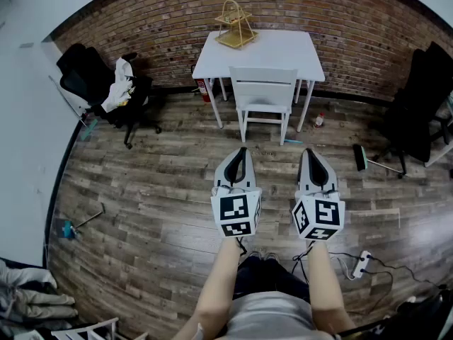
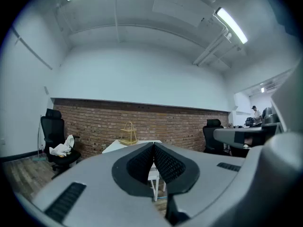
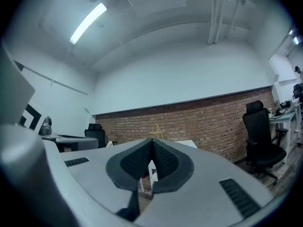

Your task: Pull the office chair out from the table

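A white chair (image 1: 263,91) stands pushed in under a white table (image 1: 283,52) at the brick wall, its back toward me. My left gripper (image 1: 241,149) and right gripper (image 1: 309,151) are held side by side, level and pointing at it, well short of it over the wooden floor. Both are shut with nothing between the jaws. In the left gripper view, part of the chair (image 2: 154,176) shows below the closed left gripper (image 2: 154,145). The right gripper view shows a part of the chair (image 3: 152,171) under the closed right gripper (image 3: 152,143).
A gold wire rack (image 1: 235,24) sits on the table. A black office chair (image 1: 92,83) with a white cloth stands at the left wall, another black chair (image 1: 417,112) at the right. A brush (image 1: 361,156), a bottle (image 1: 319,120) and a power strip (image 1: 361,263) lie on the floor.
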